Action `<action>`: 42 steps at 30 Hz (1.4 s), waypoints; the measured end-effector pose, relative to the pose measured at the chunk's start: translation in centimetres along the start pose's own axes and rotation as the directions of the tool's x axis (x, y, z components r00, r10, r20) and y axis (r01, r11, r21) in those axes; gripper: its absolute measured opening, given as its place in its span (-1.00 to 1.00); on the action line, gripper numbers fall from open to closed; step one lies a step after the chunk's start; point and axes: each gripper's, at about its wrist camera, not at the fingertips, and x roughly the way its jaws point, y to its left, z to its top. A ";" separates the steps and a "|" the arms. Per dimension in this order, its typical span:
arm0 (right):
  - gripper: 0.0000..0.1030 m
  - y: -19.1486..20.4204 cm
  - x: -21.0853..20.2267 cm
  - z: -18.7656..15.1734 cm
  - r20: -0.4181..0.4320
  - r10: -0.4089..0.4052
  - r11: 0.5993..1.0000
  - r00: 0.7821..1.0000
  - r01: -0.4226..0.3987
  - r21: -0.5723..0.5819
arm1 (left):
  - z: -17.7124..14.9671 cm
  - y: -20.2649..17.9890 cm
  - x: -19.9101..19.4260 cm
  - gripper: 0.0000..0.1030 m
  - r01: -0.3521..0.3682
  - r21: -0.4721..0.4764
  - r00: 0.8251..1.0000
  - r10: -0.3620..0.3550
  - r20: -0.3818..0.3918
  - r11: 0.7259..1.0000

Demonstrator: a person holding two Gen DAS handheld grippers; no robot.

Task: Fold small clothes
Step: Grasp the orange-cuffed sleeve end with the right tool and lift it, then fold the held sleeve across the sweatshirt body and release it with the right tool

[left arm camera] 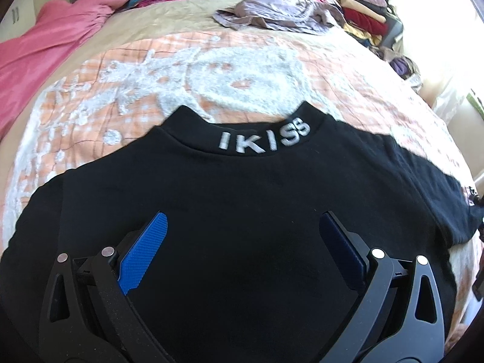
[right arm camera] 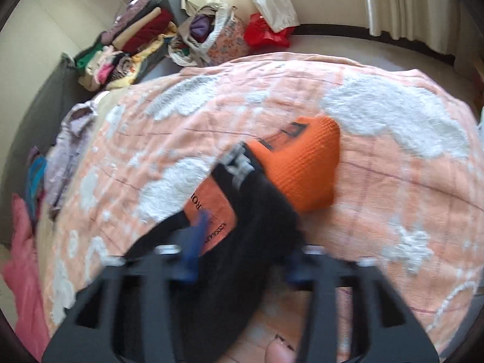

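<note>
While the black top (left arm camera: pixel 242 211) lies spread on the bed (left arm camera: pixel 121 84), left hand-held gripper (left arm camera: pixel 242 242) hovers wide above it. Right hand-held gripper (right arm camera: pixel 242 260), blurred, seems narrowed on the black-and-orange sleeve (right arm camera: pixel 260 211). Grip firmly, fold inward flat.

- Daylight floods in from the curtained window (right arm camera: pixel 402 3), glare whitening the far right.
- Right wrist view smears with motion blur.
- Fisheye bends and darkens every edge.
</note>
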 end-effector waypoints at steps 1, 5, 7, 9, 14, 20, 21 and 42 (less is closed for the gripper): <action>-0.67 0.2 -0.2 -0.1 0.005 0.035 0.999 0.999 -0.035 0.001 | 0.1 0.2 -0.2 0.84 0.006 -0.007 1.000 -0.006 0.005 1.000; -0.69 2.4 -2.2 -0.7 0.051 0.178 0.982 0.983 -0.173 -0.078 | 0.8 0.7 -1.5 0.84 0.046 -0.039 0.999 -0.045 0.015 0.998; -0.69 4.1 -3.7 -1.4 0.057 0.276 0.954 0.959 -0.267 -0.134 | 0.9 0.7 -2.2 0.84 0.061 -0.048 0.998 -0.061 0.017 0.997; -0.69 5.9 -5.1 -2.2 0.045 0.366 0.917 0.930 -0.352 -0.186 | 0.9 1.0 -3.3 0.84 0.088 -0.062 0.996 -0.086 0.029 0.994; -0.69 10.5 -7.8 -4.8 0.027 0.455 0.832 0.890 -0.414 -0.371 | 0.9 1.6 -6.1 0.84 0.158 -0.073 0.987 -0.155 0.045 0.985; -0.69 15.1 -8.9 -8.6 0.008 0.447 0.741 0.894 -0.365 -0.564 | -0.2 3.3 -8.1 0.84 0.180 -0.061 0.983 -0.178 0.050 0.982; -0.69 15.6 -8.9 -9.3 0.005 0.444 0.729 0.896 -0.359 -0.583 | -0.4 3.7 -8.3 0.84 0.167 -0.065 0.985 -0.164 0.054 0.984; -0.17 23.0 -7.8 -25.1 -0.273 0.401 0.429 0.875 -0.442 -0.788 | -3.0 6.2 -6.5 0.84 0.336 -0.229 0.940 -0.340 0.026 0.914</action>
